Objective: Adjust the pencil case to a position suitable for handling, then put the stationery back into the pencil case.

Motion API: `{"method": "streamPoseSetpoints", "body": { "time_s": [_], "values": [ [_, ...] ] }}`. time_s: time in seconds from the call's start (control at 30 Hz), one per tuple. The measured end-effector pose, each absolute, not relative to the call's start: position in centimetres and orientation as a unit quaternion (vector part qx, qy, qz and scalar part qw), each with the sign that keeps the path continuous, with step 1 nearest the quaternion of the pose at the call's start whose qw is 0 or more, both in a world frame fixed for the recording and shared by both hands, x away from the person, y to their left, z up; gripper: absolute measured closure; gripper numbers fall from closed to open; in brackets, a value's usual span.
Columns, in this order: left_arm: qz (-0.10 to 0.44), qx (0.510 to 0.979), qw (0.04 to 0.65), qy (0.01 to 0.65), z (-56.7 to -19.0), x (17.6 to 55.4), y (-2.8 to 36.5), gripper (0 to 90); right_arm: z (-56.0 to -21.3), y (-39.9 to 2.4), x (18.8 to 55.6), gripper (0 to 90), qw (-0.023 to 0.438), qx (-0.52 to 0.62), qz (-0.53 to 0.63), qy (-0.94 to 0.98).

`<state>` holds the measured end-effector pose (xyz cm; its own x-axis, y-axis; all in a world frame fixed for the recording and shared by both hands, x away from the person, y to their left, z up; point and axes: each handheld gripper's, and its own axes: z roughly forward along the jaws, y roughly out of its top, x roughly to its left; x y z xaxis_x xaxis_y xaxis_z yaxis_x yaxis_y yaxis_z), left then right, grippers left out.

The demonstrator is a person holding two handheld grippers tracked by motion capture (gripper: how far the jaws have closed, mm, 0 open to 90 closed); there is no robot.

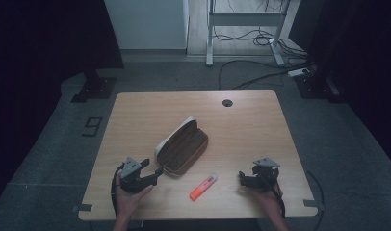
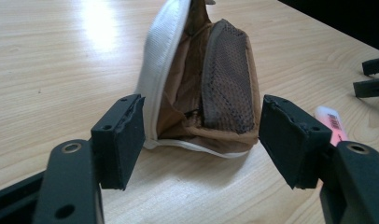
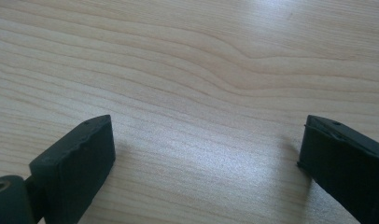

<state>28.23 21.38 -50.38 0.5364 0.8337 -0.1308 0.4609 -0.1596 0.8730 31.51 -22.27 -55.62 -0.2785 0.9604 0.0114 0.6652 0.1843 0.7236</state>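
An open tan pencil case [image 1: 181,146] with a white zip edge lies slantwise in the middle of the wooden table [image 1: 251,125]. My left gripper [image 1: 154,169] is at the case's near end, held by a hand. In the left gripper view the jaws [image 2: 201,135] stand open on either side of the case's end [image 2: 211,84], with the pads clear of the fabric. An orange and pink highlighter [image 1: 203,186] lies near the front edge, to the right of the case [image 2: 331,123]. My right gripper [image 1: 242,178] rests open on bare wood [image 3: 206,149], right of the highlighter.
A round cable hole [image 1: 227,102] sits near the table's far edge. Beyond the table, cables trail on the floor around a white desk frame [image 1: 244,19]. The other gripper's jaws [image 2: 372,77] show at the right edge of the left gripper view.
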Motion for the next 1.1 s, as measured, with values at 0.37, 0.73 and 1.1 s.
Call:
{"method": "streamPoseSetpoints", "body": {
  "time_s": [0.37, 0.73, 1.1],
  "values": [
    [0.190, 0.750, 0.469, 0.426, -50.9, 27.5, 19.8, 32.5, -55.6, -22.3, 31.5, 3.2, 0.232, 0.554, 0.318, 0.734],
    [0.170, 0.786, 0.451, 0.388, -51.9, 27.2, 16.5, 32.9, -55.6, -22.3, 31.5, 3.2, 0.232, 0.554, 0.317, 0.734],
    [0.153, 0.799, 0.443, 0.377, -52.4, 27.0, 14.8, 33.1, -55.6, -22.3, 31.5, 3.2, 0.232, 0.554, 0.318, 0.733]
  ]
}}
